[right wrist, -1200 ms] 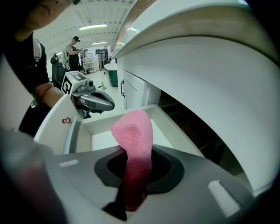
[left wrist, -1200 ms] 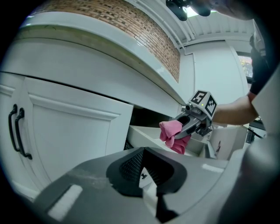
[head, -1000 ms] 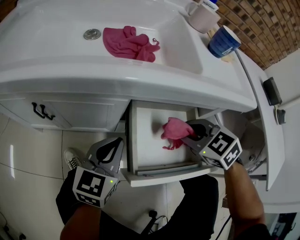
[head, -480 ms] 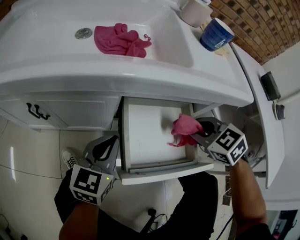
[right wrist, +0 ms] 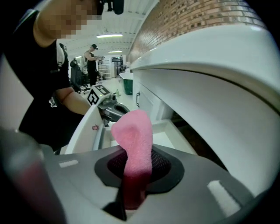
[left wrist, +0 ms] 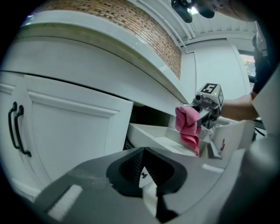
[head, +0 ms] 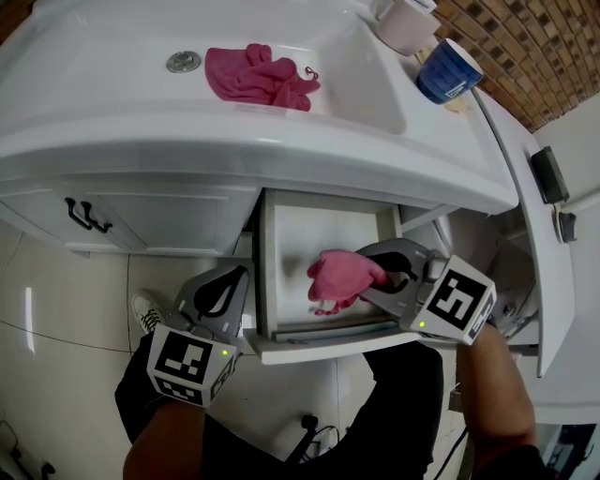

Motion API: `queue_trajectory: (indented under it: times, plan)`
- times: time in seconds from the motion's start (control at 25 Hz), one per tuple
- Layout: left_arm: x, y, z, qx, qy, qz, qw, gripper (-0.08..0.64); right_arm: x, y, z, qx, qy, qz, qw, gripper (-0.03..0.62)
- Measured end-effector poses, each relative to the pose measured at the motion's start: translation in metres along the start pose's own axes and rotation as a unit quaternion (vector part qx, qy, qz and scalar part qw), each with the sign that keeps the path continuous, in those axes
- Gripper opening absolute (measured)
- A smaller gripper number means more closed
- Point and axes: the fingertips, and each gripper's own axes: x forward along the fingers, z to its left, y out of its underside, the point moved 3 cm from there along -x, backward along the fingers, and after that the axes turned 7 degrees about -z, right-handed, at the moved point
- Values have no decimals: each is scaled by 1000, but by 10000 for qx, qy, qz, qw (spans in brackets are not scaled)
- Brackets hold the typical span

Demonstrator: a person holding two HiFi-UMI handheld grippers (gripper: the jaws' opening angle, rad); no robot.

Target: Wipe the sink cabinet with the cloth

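Cloth (head: 339, 277), pink, is seen in the head view gripped by the right tongs (head: 370, 275) over the floor of the open drawer (head: 319, 339), at 6 o'clock from the sink (head: 112, 103). Half a second ago it was pressed near the drawer's 3 o'clock wall. It has now been drawn back to the middle, so a wiping stroke across the drawer floor is judged to be under way. The left tongs (head: 230, 286) are held just beside the drawer's 9 o'clock side. A second cloth (head: 262, 75) lies in the sink at 12 o'clock. A blue mug (head: 448, 73) and a white cup (head: 405, 28) stand at 1 o'clock, and their contents cannot be made out.

In the left gripper view, the left tongs (left wrist: 146, 175) are shown drawn together, with only a white sliver between the jaws and nothing evidently gripped. The cloth (left wrist: 188, 127) hangs at 2 o'clock over the drawer (left wrist: 153, 135), in which nothing else is seen.

In the right gripper view, the cloth (right wrist: 135, 144) is pinched between the jaws of the right tongs (right wrist: 131, 188) and stands up from them. The left tongs (right wrist: 109, 109) are seen at 11 o'clock.
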Motion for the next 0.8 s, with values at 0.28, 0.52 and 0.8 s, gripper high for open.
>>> queue_trajectory:
  times: [0.28, 0.52, 0.8]
  plan:
    - [-9, 3, 4, -2, 6, 30, 10000, 6, 48, -16, 36, -348, -883, 35, 9955, 80]
    - [-12, -5, 9, -73, 37, -85, 9999, 6, 43, -6, 41, -335, -1187, 302, 9919, 80]
    - [-8, -4, 6, -77, 87, -57, 9999, 6, 15, 28, 32, 18, -1113, 675, 9915, 80]
